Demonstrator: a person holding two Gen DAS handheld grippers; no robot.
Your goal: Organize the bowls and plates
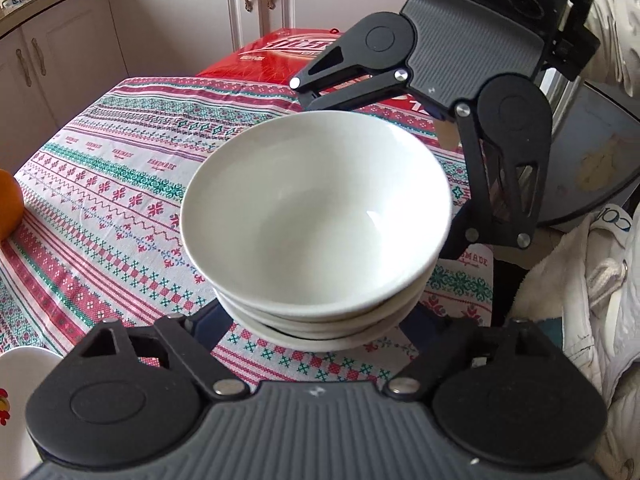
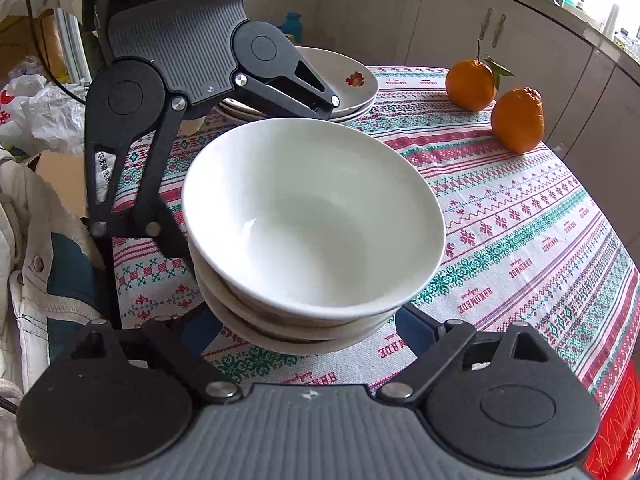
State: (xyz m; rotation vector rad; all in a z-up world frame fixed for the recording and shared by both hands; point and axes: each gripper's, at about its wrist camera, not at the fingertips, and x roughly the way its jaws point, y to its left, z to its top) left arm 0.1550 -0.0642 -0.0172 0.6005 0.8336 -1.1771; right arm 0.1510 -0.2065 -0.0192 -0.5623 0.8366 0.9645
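A stack of three plain white bowls (image 1: pixel 316 216) fills the middle of both views (image 2: pixel 316 216), seemingly just above the patterned tablecloth. My left gripper (image 1: pixel 320 320) has its fingers spread wide around the lower bowls from the near side; its tips are hidden under the stack. My right gripper (image 2: pixel 316 320) does the same from the opposite side and shows across the stack in the left wrist view (image 1: pixel 452 184). The left gripper shows in the right wrist view (image 2: pixel 180 184). A stack of flower-printed plates (image 2: pixel 352 80) sits behind the left gripper.
Two oranges (image 2: pixel 496 96) lie at the table's far right in the right wrist view. A red box (image 1: pixel 280 52) stands past the table's far edge. A white printed dish (image 1: pixel 20 392) sits at the lower left. Cabinets line the back; cloth and bags lie beside the table.
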